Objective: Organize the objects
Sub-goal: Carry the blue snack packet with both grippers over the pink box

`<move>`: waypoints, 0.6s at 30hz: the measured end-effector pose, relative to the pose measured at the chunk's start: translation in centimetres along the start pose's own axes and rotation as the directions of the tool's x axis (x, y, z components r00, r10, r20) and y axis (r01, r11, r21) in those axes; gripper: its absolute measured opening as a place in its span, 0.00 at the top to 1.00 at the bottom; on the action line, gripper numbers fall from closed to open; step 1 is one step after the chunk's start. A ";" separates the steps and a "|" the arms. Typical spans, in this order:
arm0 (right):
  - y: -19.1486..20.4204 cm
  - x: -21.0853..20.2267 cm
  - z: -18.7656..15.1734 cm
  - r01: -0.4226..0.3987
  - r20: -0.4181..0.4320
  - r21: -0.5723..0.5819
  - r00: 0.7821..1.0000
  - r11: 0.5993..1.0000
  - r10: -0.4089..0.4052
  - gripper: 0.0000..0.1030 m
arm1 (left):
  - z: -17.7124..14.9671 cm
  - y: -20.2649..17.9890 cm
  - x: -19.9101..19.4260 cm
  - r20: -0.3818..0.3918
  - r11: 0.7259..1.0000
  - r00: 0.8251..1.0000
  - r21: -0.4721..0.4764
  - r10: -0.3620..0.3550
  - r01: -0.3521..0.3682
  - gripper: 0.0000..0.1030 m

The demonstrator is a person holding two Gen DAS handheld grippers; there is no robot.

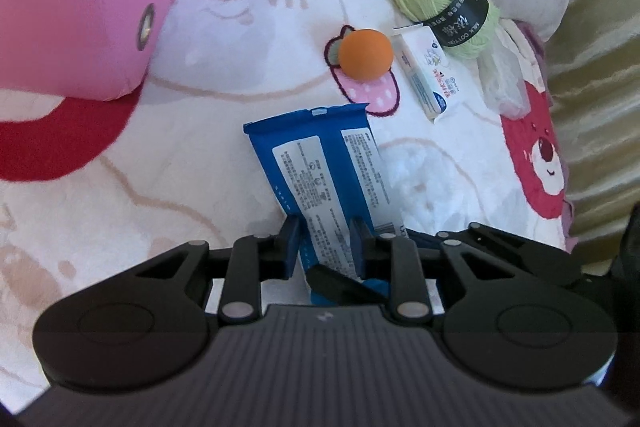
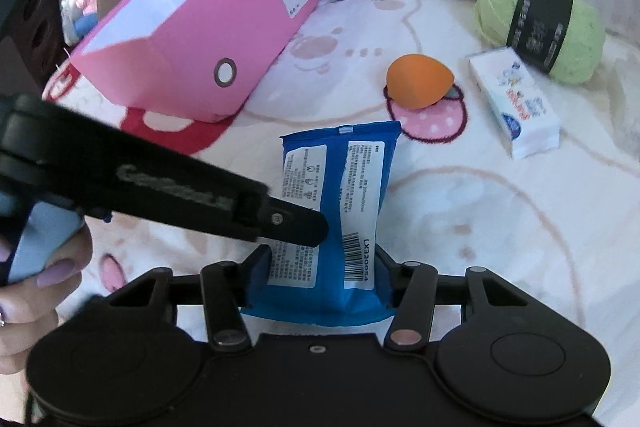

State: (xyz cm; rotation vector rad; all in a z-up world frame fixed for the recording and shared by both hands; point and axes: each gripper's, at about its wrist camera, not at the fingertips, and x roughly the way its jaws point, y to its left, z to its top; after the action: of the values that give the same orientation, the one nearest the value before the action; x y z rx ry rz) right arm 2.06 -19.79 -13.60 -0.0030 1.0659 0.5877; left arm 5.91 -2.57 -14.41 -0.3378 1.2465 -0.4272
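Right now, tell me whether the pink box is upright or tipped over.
Tipped over. The pink box lies on its side on the blanket, its open mouth facing sideways and showing the white inside; nothing visible in it.

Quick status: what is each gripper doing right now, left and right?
Left gripper: shut on the blue packet.
Right gripper: jaws shut on the same blue packet, at its near end.

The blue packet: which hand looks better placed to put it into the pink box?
Probably right. The right gripper spans the blue packet squarely at its near end, and the pink box shows its open mouth in that view. The left gripper only pinches the packet mid-length.
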 end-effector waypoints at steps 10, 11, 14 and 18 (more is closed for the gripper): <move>2.2 -0.6 0.3 -0.163 0.009 0.107 0.987 0.981 0.163 0.44 | -0.6 1.6 -5.2 0.004 1.000 1.000 0.005 0.019 -0.019 0.76; 2.7 -0.8 0.4 -0.166 0.003 0.111 0.986 0.980 0.167 0.44 | -0.8 1.4 -5.7 0.005 0.999 1.000 0.022 0.030 -0.030 0.75; 3.9 -0.9 0.8 -0.199 -0.004 0.137 0.979 0.970 0.201 0.43 | -1.6 0.4 -7.4 0.033 0.989 0.994 0.103 0.101 -0.104 0.73; 6.2 -1.6 1.0 -0.202 -0.002 0.110 0.979 0.973 0.203 0.43 | -2.3 0.6 -9.5 0.054 0.982 0.990 0.125 0.133 -0.139 0.73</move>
State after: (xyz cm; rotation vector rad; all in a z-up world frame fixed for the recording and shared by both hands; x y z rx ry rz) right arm -0.51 -14.99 -10.11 0.2000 1.1183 0.7131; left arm 1.35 2.55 -7.39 -0.1506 1.1838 -0.3782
